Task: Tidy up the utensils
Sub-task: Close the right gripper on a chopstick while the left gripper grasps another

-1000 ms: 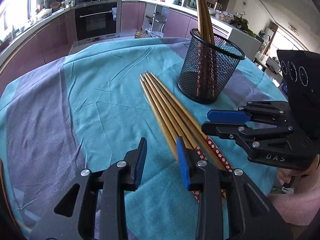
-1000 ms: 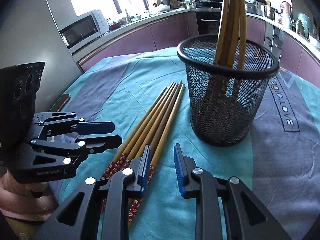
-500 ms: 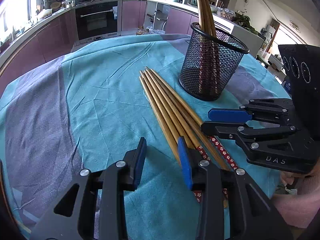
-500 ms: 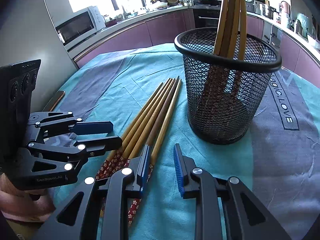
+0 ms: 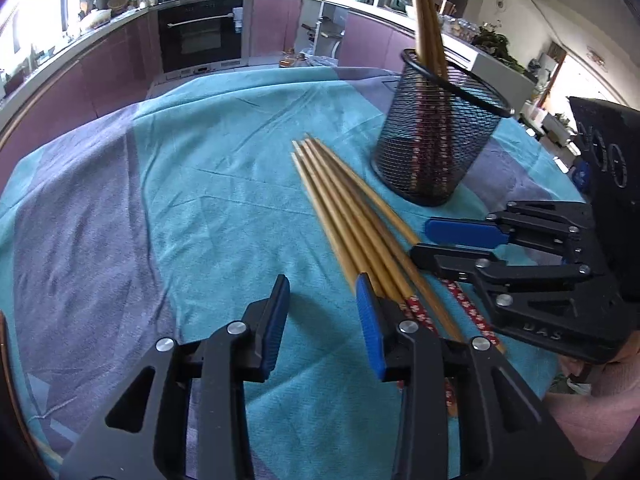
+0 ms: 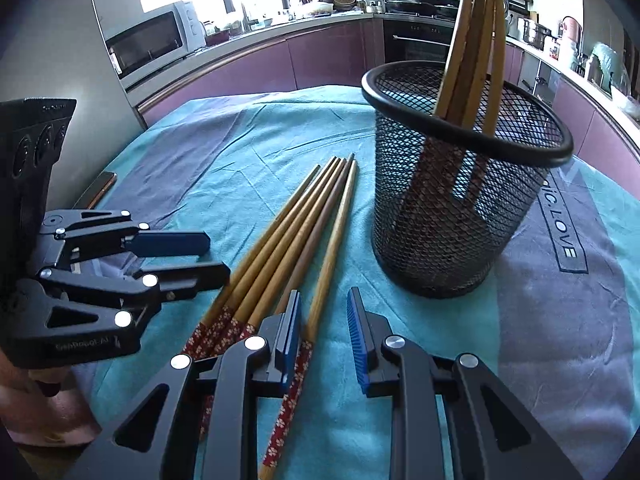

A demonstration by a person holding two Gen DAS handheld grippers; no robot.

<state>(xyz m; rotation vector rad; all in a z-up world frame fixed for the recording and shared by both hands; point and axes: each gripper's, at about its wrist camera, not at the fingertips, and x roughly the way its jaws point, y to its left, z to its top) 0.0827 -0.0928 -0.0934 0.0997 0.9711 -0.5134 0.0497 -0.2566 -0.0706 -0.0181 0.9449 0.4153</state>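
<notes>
Five bamboo chopsticks (image 6: 296,236) lie side by side on the table's teal-and-grey cloth (image 5: 192,184), tips pointing far, red flowered handles at the near end. Just to their right, apart from them, stands a black mesh holder (image 6: 452,208), upright, with several more chopsticks (image 6: 472,52) leaning inside it, tips up.

Seen from the right wrist, the right hand-held gripper (image 6: 324,340) hovers over the handle end of the bundle — its jaws stand a little apart with nothing between them, and the rightmost chopstick passes under its left finger (image 6: 290,332). From this view the left hand-held gripper (image 6: 188,256) sits at the left, near the bundle's left edge.

From the left wrist, the left hand-held gripper (image 5: 322,324) has its jaws parted and empty over bare cloth; its right finger (image 5: 370,332) sits just over the leftmost chopstick — whether it touches I cannot tell. The right hand-held gripper (image 5: 448,242) shows at the right, above the bundle's right side.

A kitchen with purple cabinets (image 6: 320,56) and an oven (image 5: 200,32) runs behind the table.
</notes>
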